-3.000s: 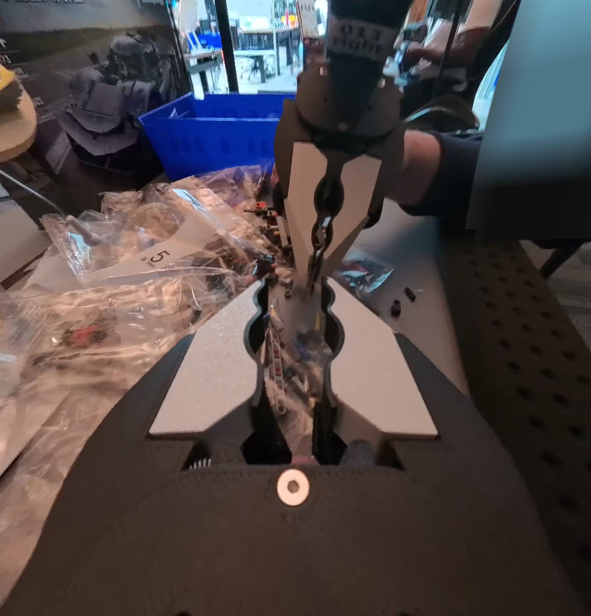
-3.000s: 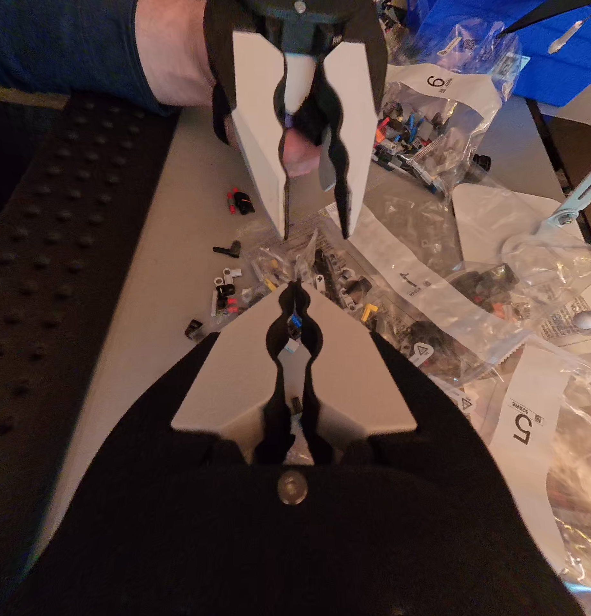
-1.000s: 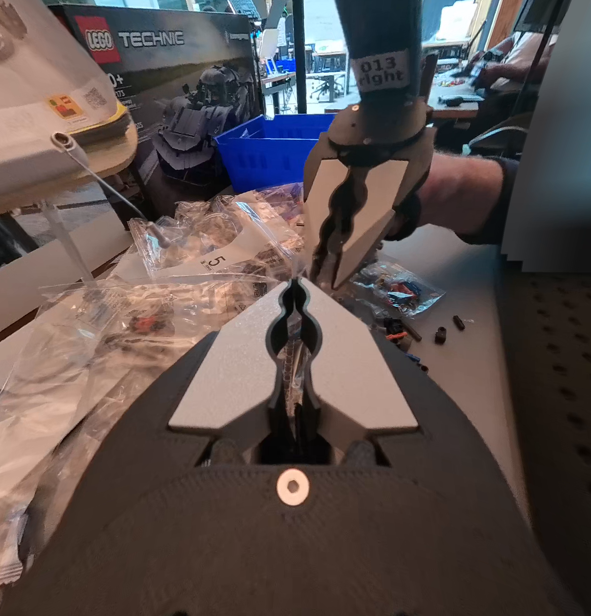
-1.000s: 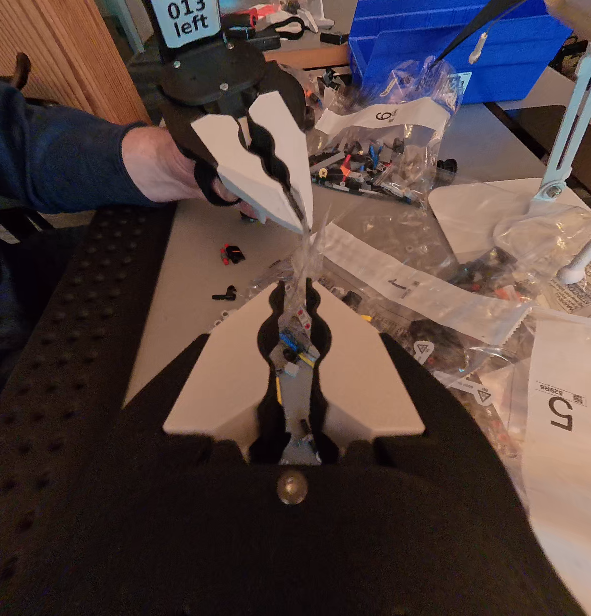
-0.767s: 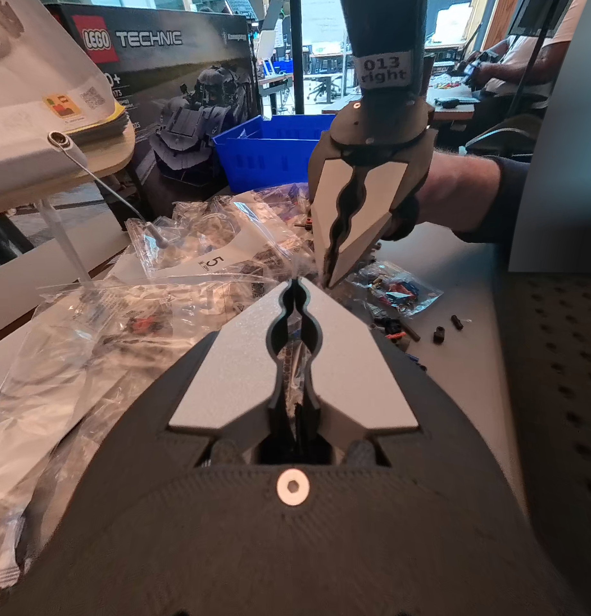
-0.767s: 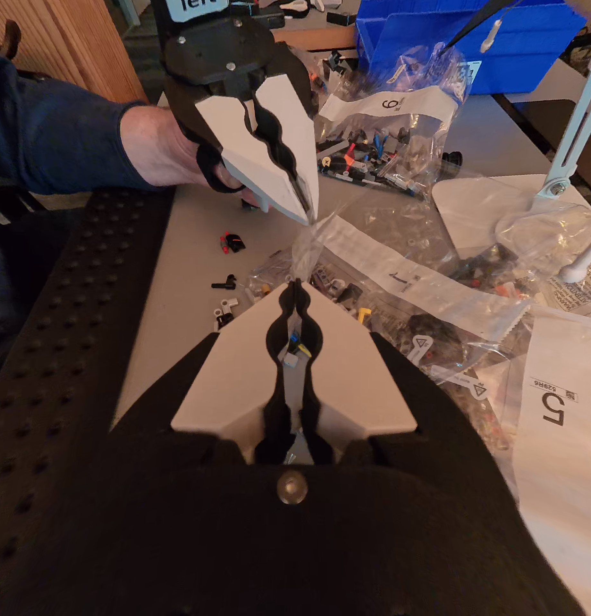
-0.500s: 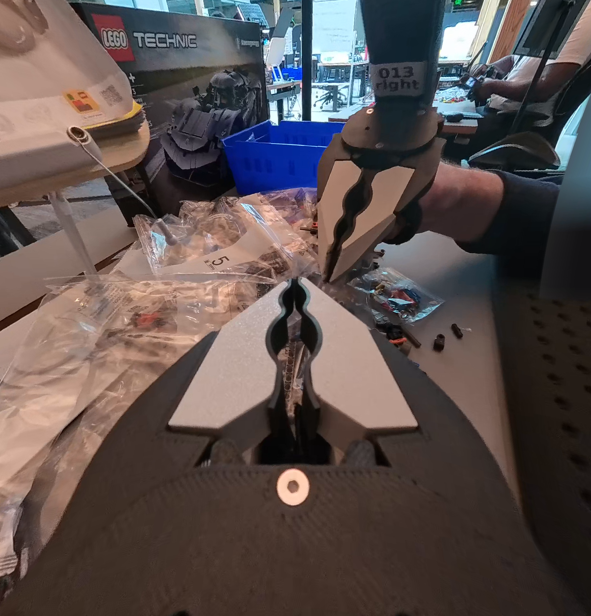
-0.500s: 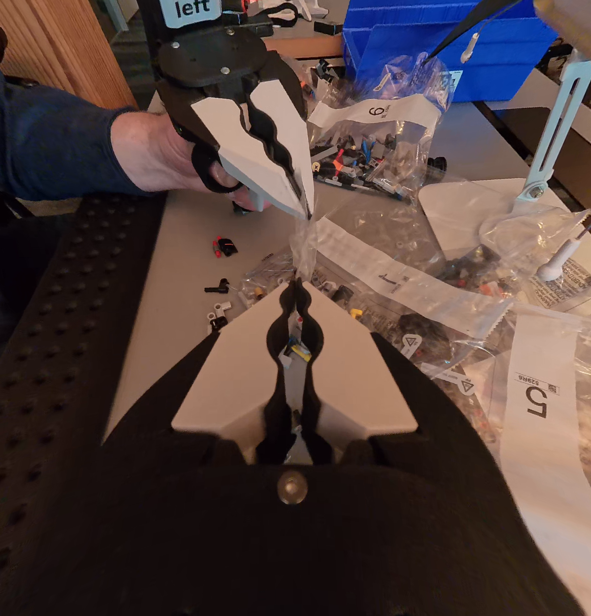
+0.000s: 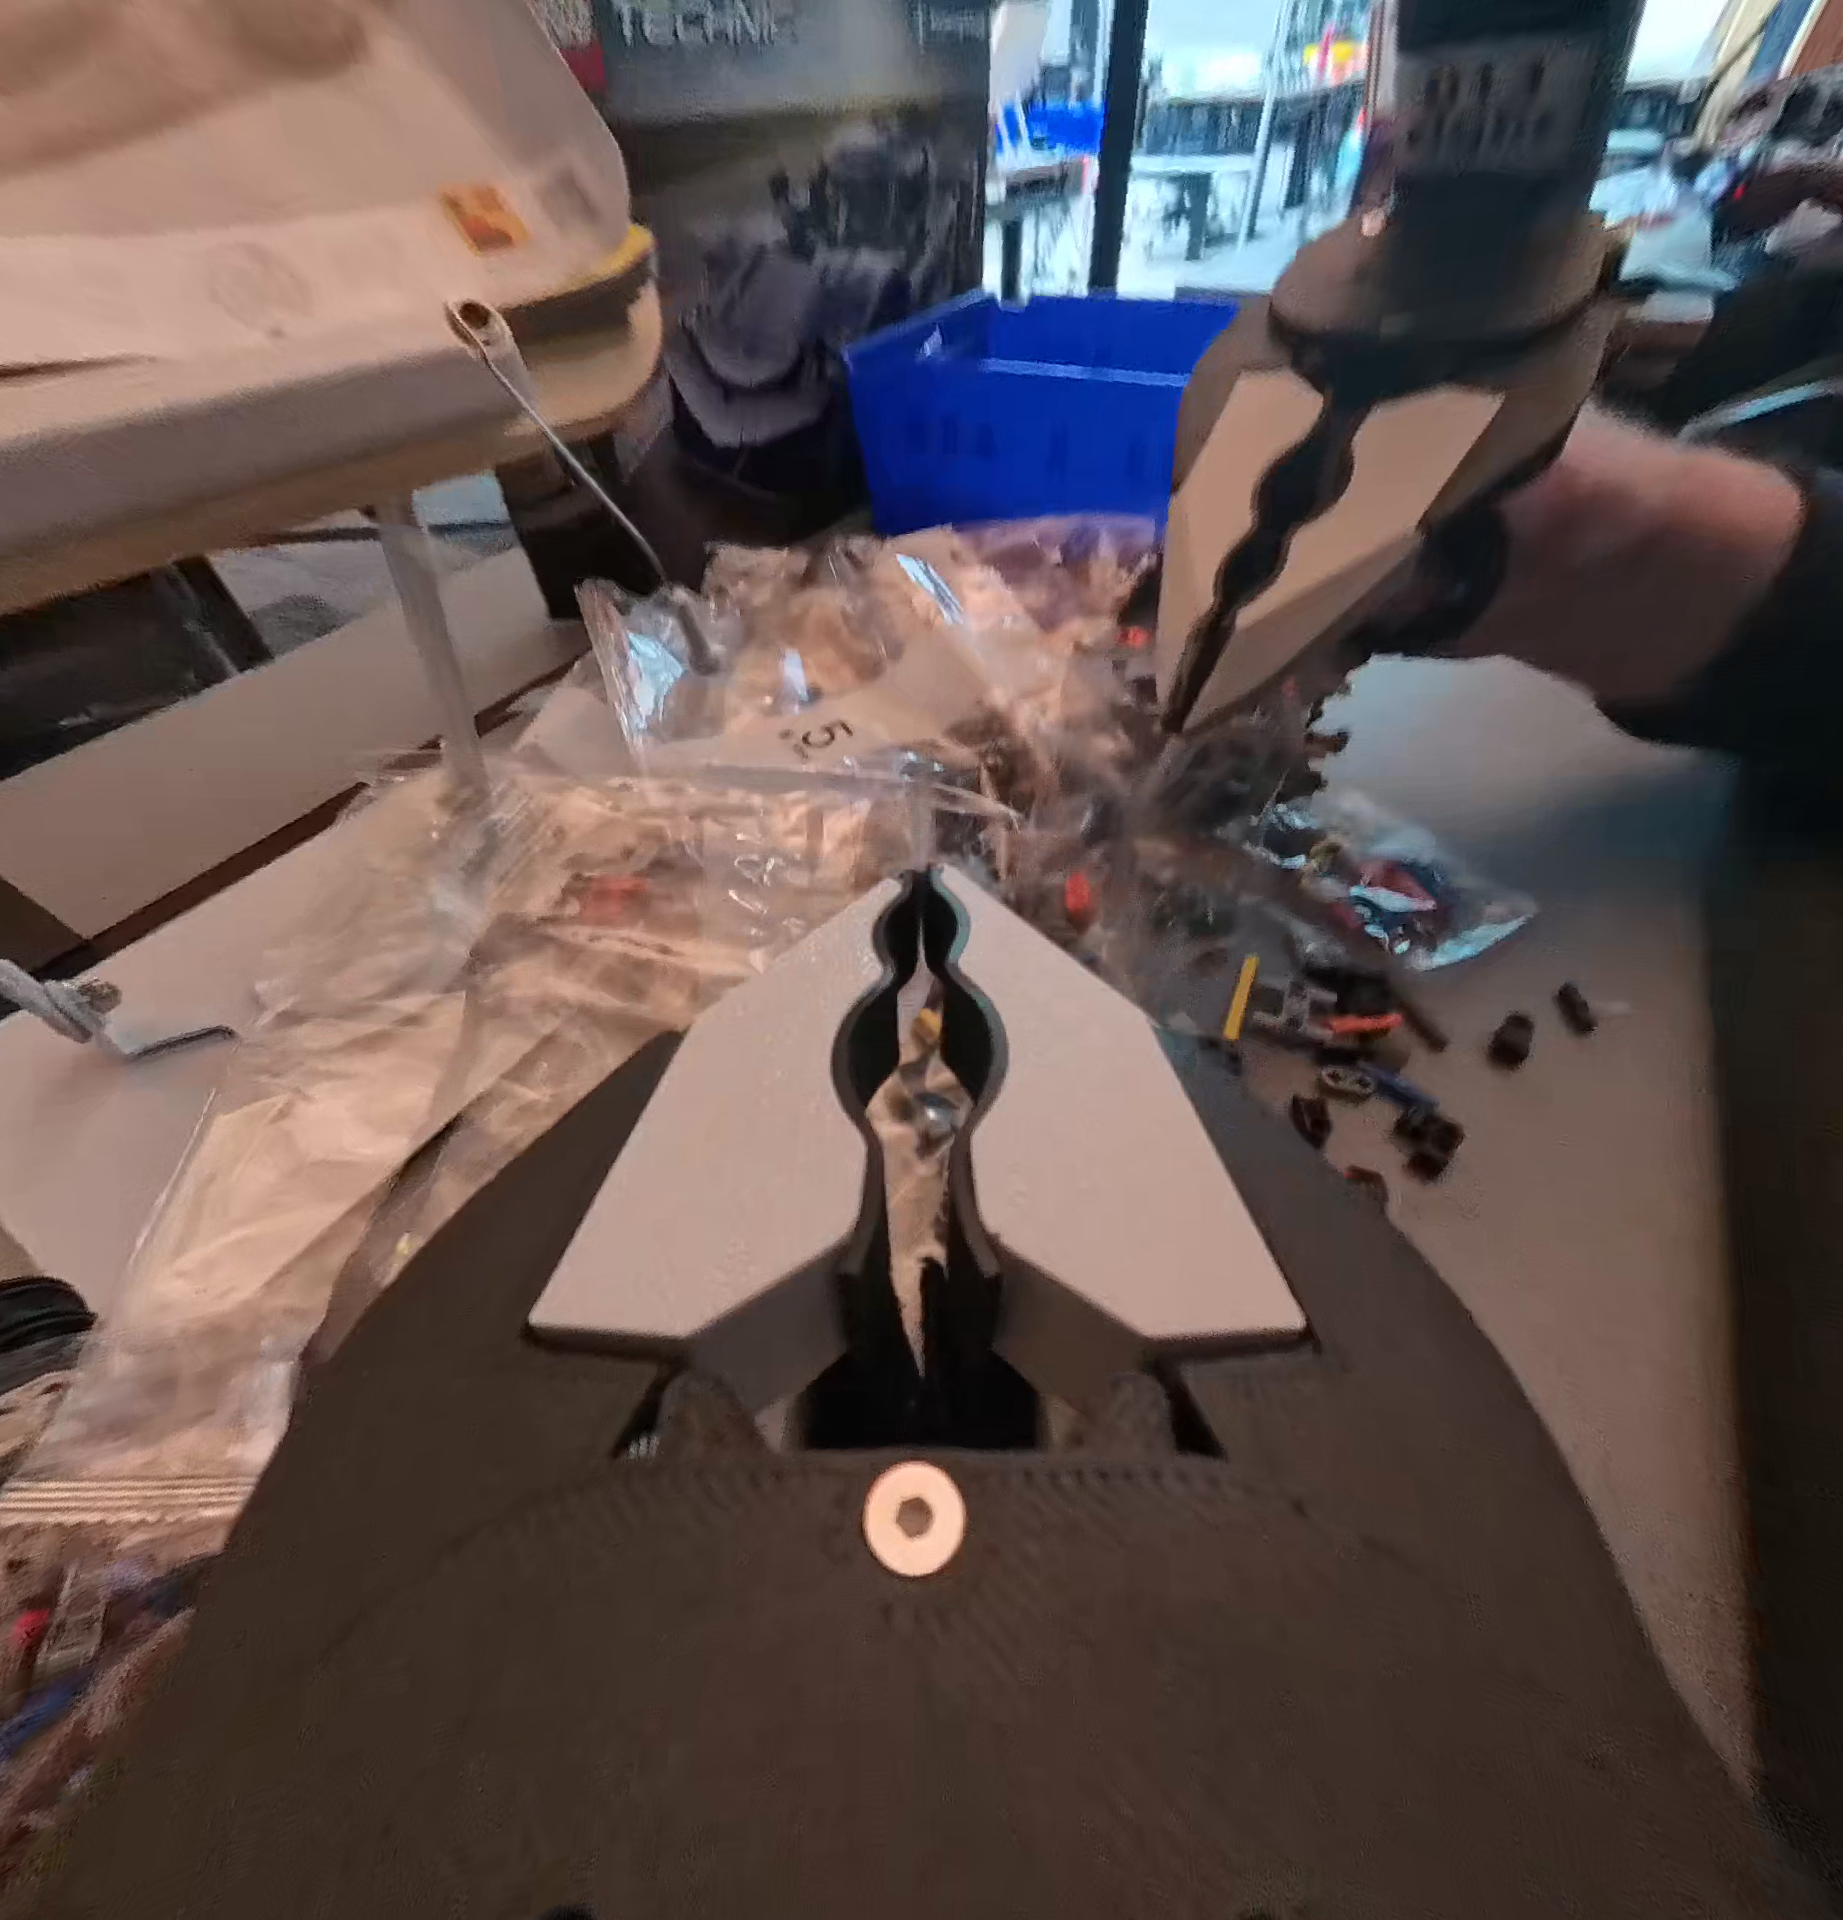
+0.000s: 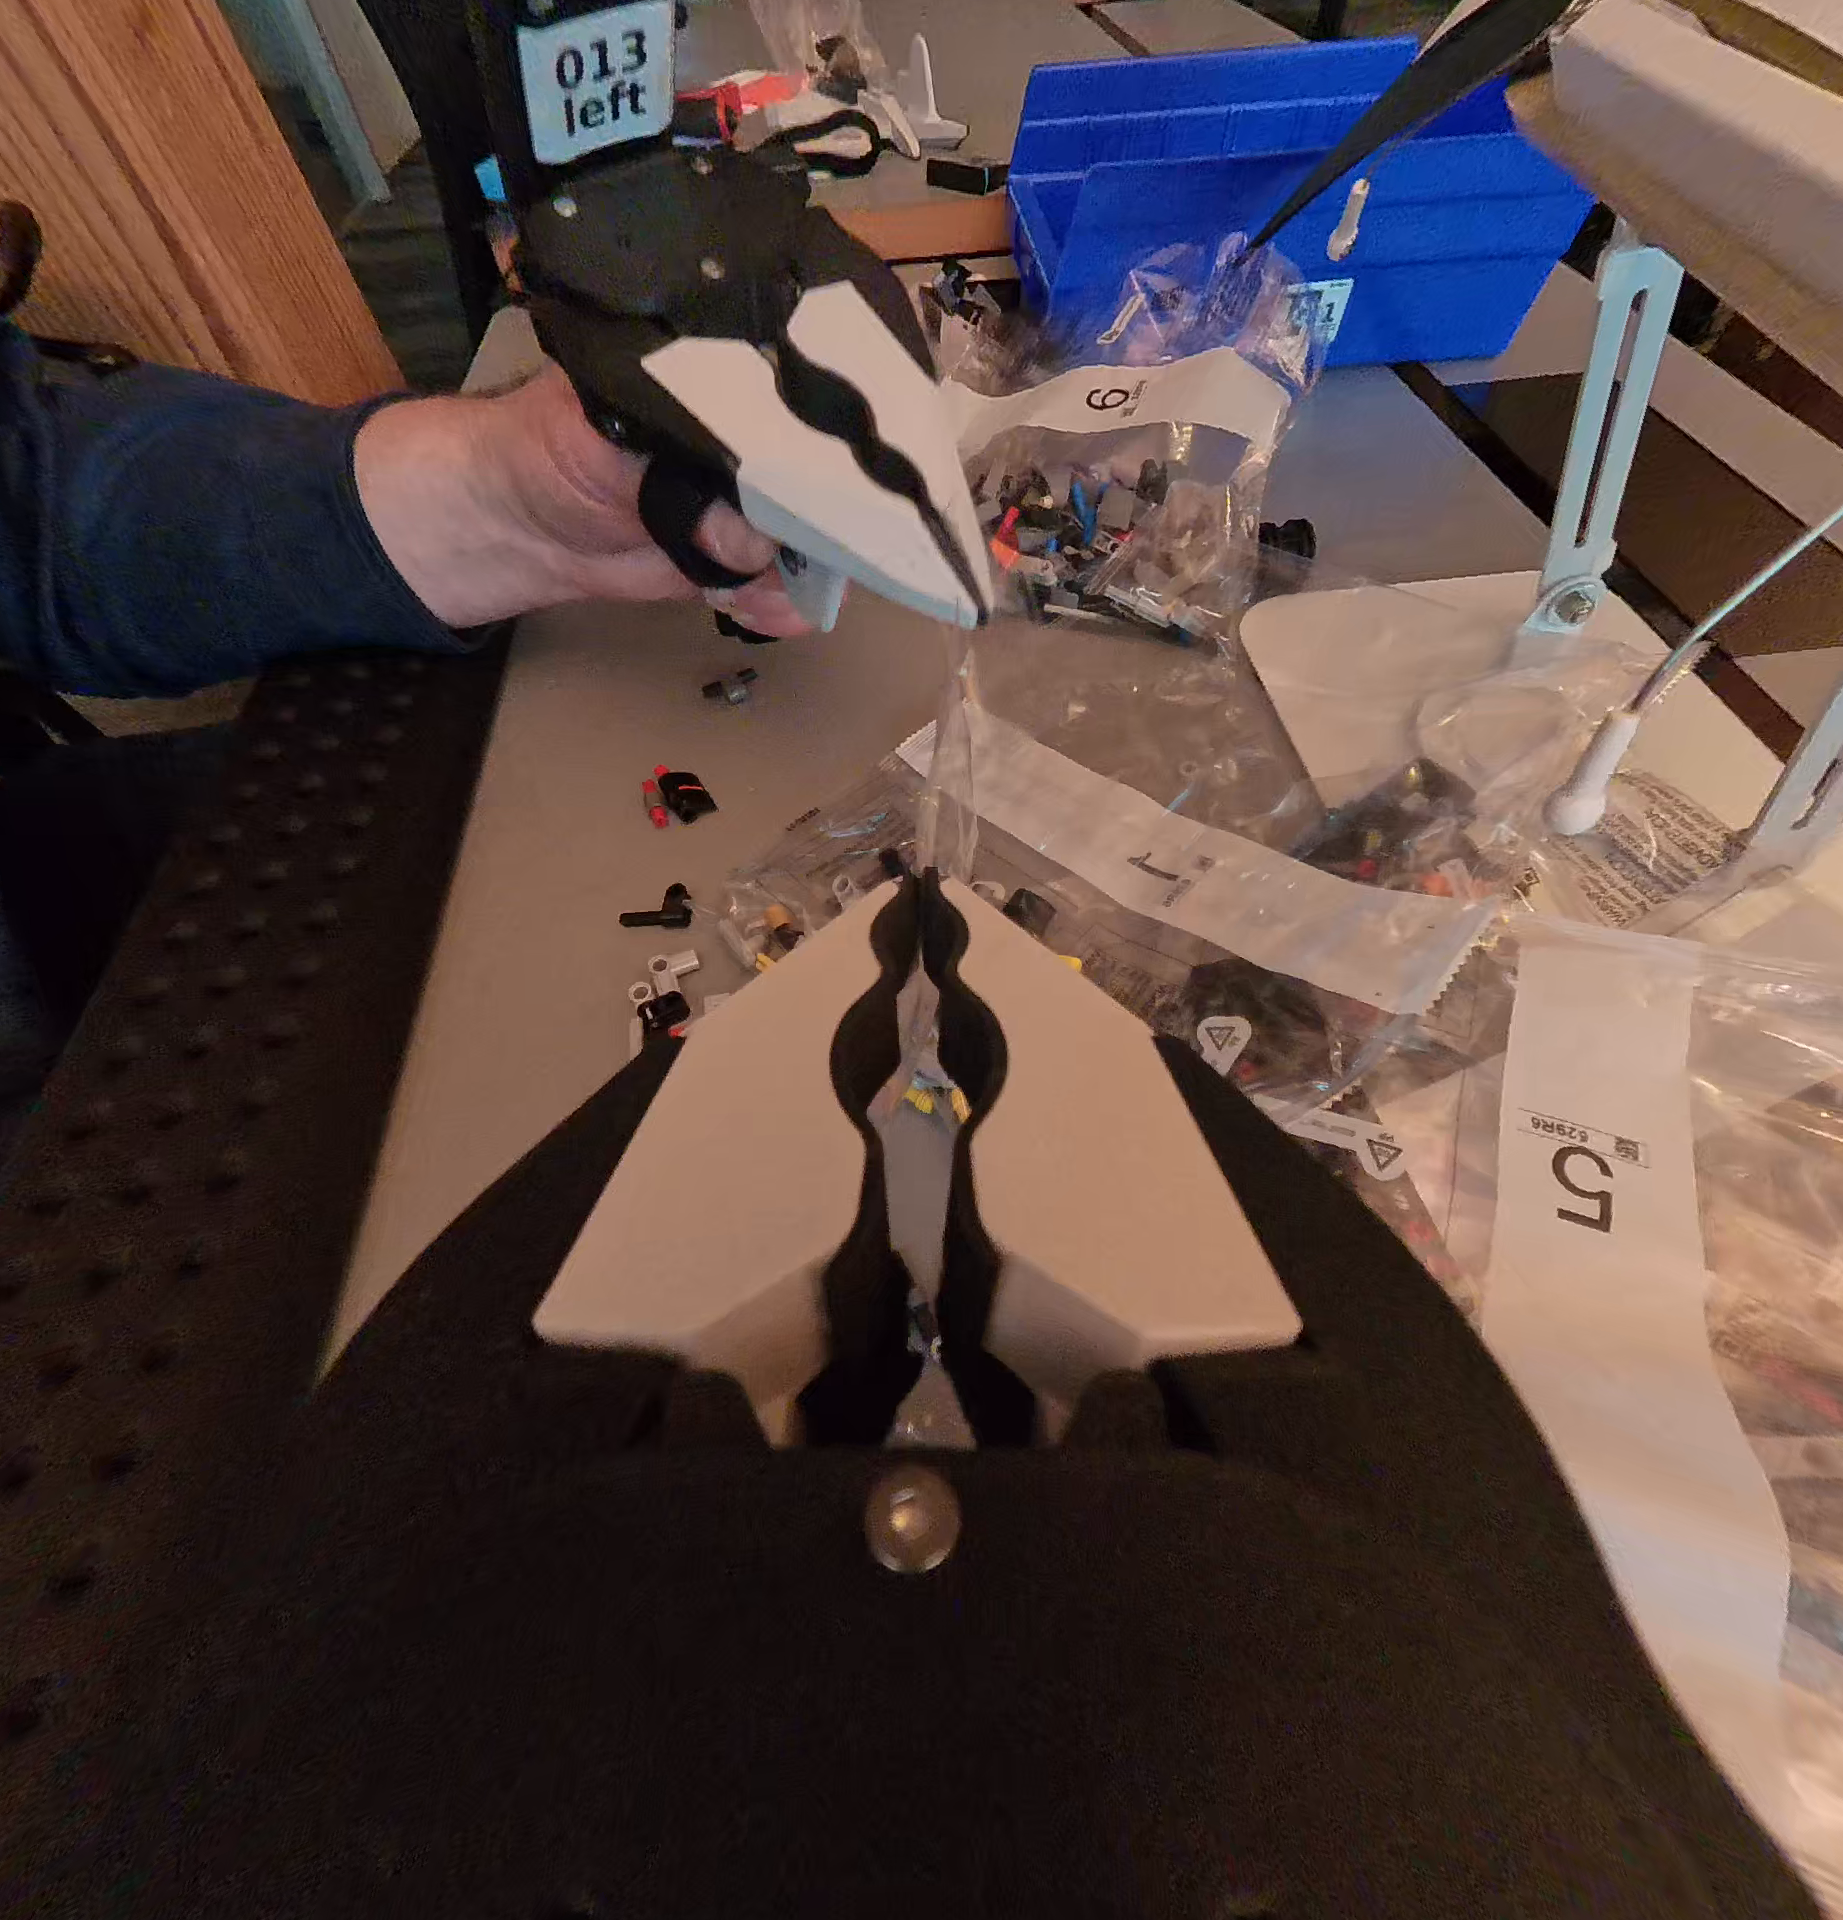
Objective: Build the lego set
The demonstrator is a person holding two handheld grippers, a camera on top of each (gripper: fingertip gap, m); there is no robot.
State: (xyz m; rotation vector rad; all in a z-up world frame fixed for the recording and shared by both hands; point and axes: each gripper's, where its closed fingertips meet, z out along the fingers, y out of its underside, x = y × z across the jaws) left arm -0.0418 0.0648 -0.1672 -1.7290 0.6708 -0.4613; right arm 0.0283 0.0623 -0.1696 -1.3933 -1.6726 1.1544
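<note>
2 claws, left claw point(image 10: 974, 613) and right claw point(image 10: 922, 883), clamp a stretched clear plastic bag point(image 10: 948, 769).

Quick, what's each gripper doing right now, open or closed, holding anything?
Left gripper: closed, pinching the clear plastic bag.
Right gripper: closed on the same bag, which is stretched between the two.
</note>
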